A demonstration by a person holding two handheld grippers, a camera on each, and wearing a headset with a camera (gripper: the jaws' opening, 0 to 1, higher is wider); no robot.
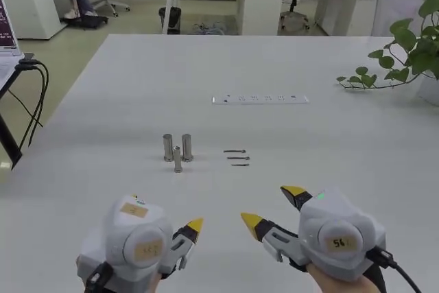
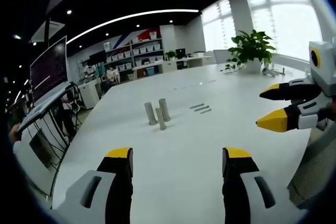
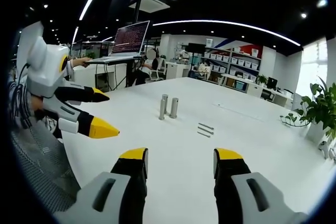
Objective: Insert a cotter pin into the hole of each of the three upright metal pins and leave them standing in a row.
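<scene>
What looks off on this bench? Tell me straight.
Nothing is spilled, tipped or damaged. One oddity: the three metal pins stand upright in a tight triangle, not a row, and the front pin looks shorter than the other two. The three cotter pins lie neatly side by side, apart from them.

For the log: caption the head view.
Left tongs and right tongs open before three upright metal pins, cotter pins alongside.

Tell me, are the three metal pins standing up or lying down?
Standing up. All three metal pins stand on end, close together on the table, while the cotter pins lie flat beside them.
</scene>
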